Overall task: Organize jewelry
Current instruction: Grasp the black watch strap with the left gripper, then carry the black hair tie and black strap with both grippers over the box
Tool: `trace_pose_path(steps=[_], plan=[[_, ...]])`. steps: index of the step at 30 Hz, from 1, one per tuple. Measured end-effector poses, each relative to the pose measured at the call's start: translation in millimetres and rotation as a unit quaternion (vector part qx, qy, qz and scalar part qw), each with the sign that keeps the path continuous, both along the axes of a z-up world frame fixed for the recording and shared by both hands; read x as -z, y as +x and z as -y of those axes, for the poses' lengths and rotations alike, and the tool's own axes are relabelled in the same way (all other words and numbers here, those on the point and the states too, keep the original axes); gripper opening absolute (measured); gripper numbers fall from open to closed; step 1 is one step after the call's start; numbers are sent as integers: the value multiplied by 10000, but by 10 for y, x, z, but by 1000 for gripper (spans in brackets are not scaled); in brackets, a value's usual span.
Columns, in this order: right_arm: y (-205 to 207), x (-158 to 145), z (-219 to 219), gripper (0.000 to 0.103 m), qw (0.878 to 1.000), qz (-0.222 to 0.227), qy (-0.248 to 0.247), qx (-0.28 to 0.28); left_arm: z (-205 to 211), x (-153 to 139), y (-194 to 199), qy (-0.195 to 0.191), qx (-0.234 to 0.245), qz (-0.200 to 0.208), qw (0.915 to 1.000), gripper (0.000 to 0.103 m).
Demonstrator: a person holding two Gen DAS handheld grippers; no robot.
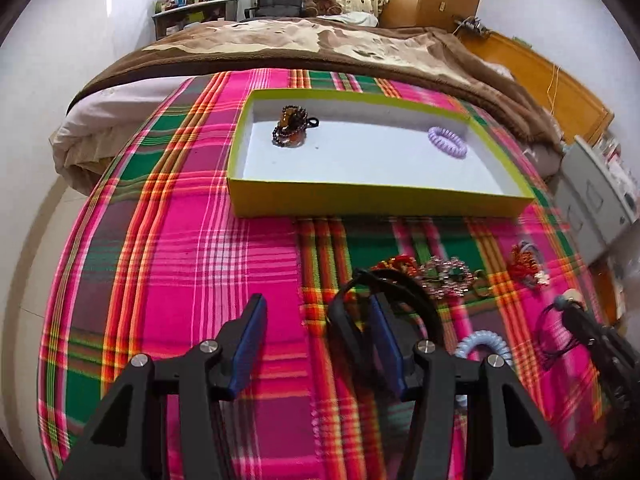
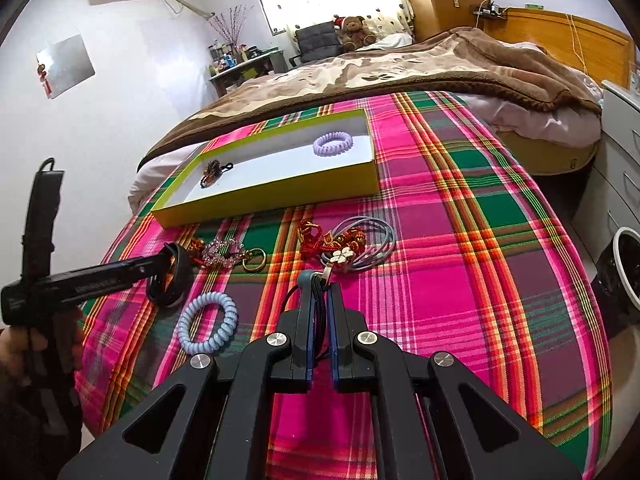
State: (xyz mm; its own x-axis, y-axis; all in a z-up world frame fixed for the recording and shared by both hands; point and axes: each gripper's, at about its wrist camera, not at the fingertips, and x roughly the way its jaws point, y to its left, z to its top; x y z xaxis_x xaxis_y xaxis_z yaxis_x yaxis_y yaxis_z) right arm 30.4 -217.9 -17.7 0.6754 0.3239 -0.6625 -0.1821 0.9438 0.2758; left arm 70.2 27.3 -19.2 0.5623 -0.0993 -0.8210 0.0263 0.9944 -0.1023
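A yellow-green box [image 1: 380, 200] [image 2: 280, 196] with a white floor holds a dark bead bracelet [image 1: 291, 126] [image 2: 211, 172] and a purple coil hair tie [image 1: 447, 141] [image 2: 333, 143]. My left gripper [image 1: 316, 308] is open, with a black ring-shaped band [image 1: 352, 300] [image 2: 168, 280] looped over its right finger. My right gripper [image 2: 319, 292] is shut on a black cord bracelet with a grey-blue bead [image 2: 306, 280] [image 1: 560, 324]. On the cloth lie a pale blue coil tie [image 2: 208, 322] [image 1: 482, 344], a pink crystal bracelet [image 2: 224, 252] [image 1: 444, 274], red knotted cords [image 2: 332, 240] [image 1: 524, 264] and grey hoops [image 2: 376, 240].
The plaid cloth [image 2: 460, 280] covers the foot of a bed with a brown blanket [image 2: 400, 72]. A gold ring [image 2: 256, 260] lies near the crystal bracelet. White drawers [image 2: 624, 152] and a black bin [image 2: 624, 272] stand to the right.
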Motion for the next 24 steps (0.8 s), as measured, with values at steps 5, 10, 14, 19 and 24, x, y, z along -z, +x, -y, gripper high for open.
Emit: trace_pose_path(steps=[5, 10, 14, 19, 24], plan=[[29, 7, -43, 5, 10000, -26, -27, -39, 67, 45, 80, 146, 140, 19, 9998, 54], [33, 7, -75, 5, 9999, -31, -78, -56, 36, 37, 68, -11, 205, 72, 9998, 33], [36, 13, -102, 5, 9999, -52, -103, -50, -7, 26, 73, -187, 243, 76, 9995, 20], [36, 7, -117, 5, 9999, -53, -124, -29, -37, 9, 66, -283, 234, 115, 9993, 17], [30, -6, -130, 5, 9999, -35, -139, -20, -63, -24, 39, -319, 198, 169, 9991, 16]])
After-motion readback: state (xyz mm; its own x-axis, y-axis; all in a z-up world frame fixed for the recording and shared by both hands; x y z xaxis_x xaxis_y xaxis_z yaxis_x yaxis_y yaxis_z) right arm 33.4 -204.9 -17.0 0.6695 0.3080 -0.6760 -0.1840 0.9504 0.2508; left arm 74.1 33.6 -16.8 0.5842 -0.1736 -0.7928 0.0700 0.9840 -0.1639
